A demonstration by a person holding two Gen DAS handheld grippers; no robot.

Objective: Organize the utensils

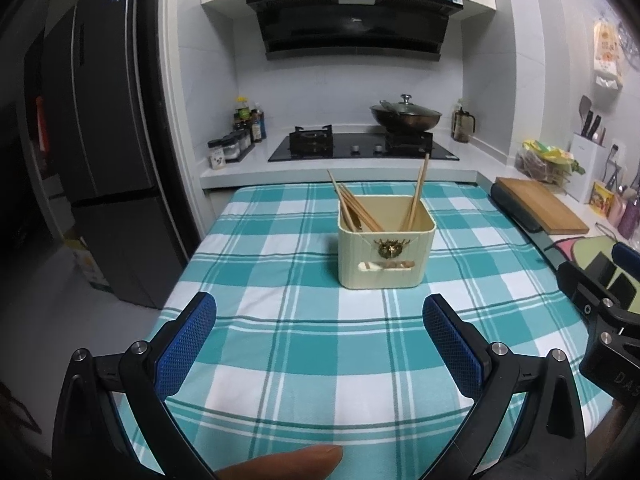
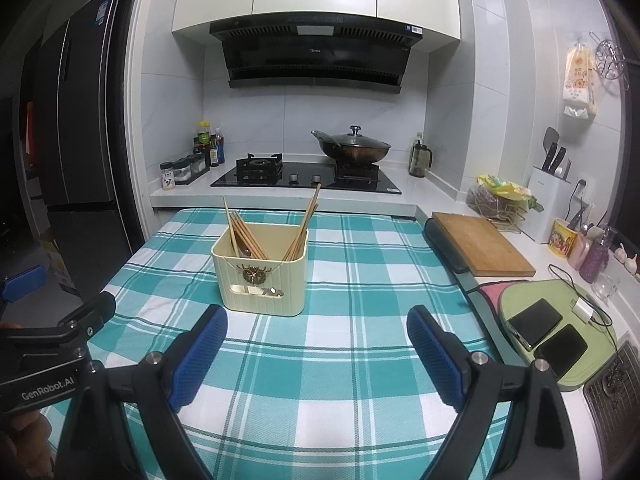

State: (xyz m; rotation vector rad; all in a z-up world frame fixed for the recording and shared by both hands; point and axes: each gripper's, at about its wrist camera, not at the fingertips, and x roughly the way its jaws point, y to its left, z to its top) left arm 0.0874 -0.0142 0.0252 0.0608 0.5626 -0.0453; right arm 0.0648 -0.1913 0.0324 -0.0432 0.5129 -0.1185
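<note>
Across the lower two thirds of both views spreads the tabletop [image 1: 280,360], covered in a teal-and-white checked cloth. Near its middle, just above frame centre, stands a cream ribbed utensil holder [image 1: 386,256], squarish with rounded corners, a gold stag-head emblem on its front and a slot cut below it. Wooden chopsticks [image 1: 352,208] lean against its left wall, and a few more slant up to the right. At the bottom of each view the left gripper [image 1: 320,344] and right gripper [image 2: 316,354] hang above the cloth, jaws spread wide and holding nothing.
</note>
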